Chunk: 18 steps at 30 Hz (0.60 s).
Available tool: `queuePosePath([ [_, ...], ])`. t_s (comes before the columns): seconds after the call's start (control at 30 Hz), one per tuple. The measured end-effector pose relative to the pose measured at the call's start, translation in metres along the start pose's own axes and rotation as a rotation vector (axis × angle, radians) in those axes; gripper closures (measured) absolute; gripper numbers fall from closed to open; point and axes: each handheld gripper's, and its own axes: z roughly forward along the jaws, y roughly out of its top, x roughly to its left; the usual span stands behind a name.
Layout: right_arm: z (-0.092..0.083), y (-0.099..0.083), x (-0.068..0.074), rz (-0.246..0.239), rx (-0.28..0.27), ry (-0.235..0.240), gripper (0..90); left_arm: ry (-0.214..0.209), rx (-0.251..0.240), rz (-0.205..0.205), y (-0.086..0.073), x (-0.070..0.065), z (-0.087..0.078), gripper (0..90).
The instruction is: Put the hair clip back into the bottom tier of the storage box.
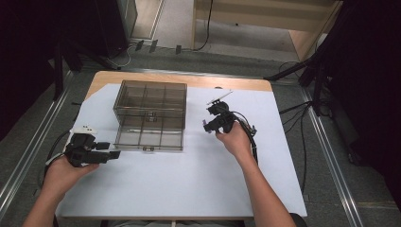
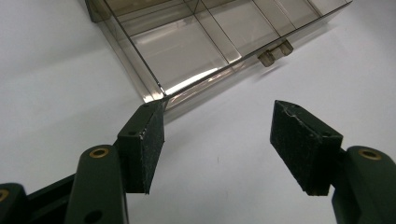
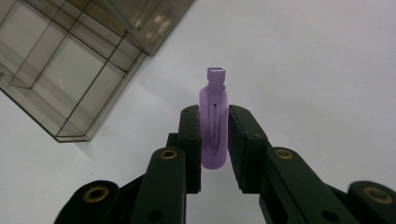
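Right gripper (image 3: 214, 140) clamped on purple clip (image 3: 214, 135), long axis running along jaws, tip outward. Compartment box (image 1: 150, 116) lies left of it, near, lid up. Left gripper (image 2: 224, 140) spread wide, empty, at box's near-left corner.

My right gripper (image 3: 214, 140) pinches what looks like a purple clip (image 3: 214, 122); the clear divided box (image 3: 79, 60) sits left.

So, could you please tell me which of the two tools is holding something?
The right tool: its jaws are shut on a purple clip, while the left tool stands open and empty beside the clear box.
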Motion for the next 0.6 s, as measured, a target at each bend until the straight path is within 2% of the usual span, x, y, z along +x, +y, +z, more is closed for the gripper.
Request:
queuePosePath([
  [0.23, -0.005, 0.001, 0.012, -0.028, -0.01, 0.017, 77.3, -0.002, -0.001, 0.007, 0.0, 0.001, -0.001, 34.9],
  [0.6, -0.008, 0.002, 0.02, -0.062, -0.015, 0.05, 77.4, 0.006, -0.015, 0.011, -0.002, -0.001, -0.003, 32.7],
])
